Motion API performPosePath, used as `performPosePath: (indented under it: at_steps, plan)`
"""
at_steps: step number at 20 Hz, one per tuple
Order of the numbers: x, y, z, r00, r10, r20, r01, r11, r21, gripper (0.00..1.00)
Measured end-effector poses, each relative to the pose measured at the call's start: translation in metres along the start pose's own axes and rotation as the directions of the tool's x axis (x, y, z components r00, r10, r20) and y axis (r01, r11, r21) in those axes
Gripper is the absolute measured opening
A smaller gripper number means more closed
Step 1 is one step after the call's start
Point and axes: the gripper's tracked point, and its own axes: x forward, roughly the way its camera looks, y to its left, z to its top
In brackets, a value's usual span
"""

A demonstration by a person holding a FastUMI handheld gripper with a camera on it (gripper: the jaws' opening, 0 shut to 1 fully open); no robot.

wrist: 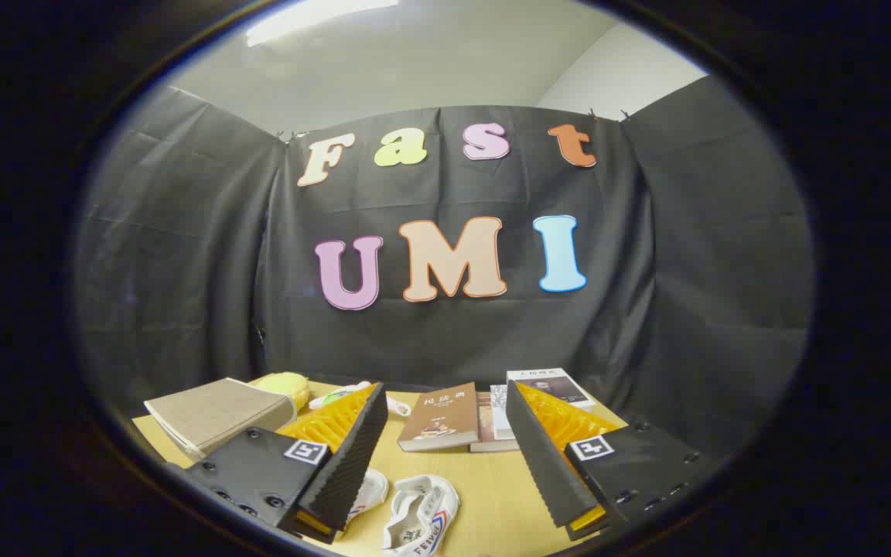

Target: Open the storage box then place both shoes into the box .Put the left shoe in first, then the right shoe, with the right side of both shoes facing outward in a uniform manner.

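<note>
We saw the claw (445, 433) spread wide with nothing between its fingers, held above the table (492, 495) in the lower part of the frame. Two white shoes lay on the wood low in the frame: one shoe (421, 514) sat in the gap between the fingers, nearer the left one, its opening turned up toward us, and a second shoe (368, 491) lay just beside it, partly hidden behind the left finger (349, 456). Beyond the fingers, toward the middle of the frame, a brown book (439, 418) rested on the table, touching a small pile of other books (546, 387) next to the right finger (542, 456). At the lower left a thick grey pad of paper (213, 414) lay with a yellow soft thing (285, 384) just behind it. We could not pick out the storage box among these things.
</note>
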Motion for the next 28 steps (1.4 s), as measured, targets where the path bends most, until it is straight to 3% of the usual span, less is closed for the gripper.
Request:
performPosePath:
  at_steps: [16, 21, 23, 25, 28]
  plan:
    - [0.004, 0.024, -0.021, 0.998, 0.046, -0.043, -0.043, 0.996, 0.084, 0.97]
    - [-0.005, 0.044, -0.022, 0.995, 0.098, -0.032, -0.089, 0.975, 0.201, 0.97]
    - [-0.015, 0.064, -0.022, 0.989, 0.148, -0.007, -0.138, 0.939, 0.314, 0.97]
    - [-0.028, 0.089, -0.027, 0.978, 0.208, 0.020, -0.196, 0.877, 0.439, 0.98]
    - [-0.049, 0.123, -0.047, 0.956, 0.290, 0.034, -0.244, 0.732, 0.636, 0.99]
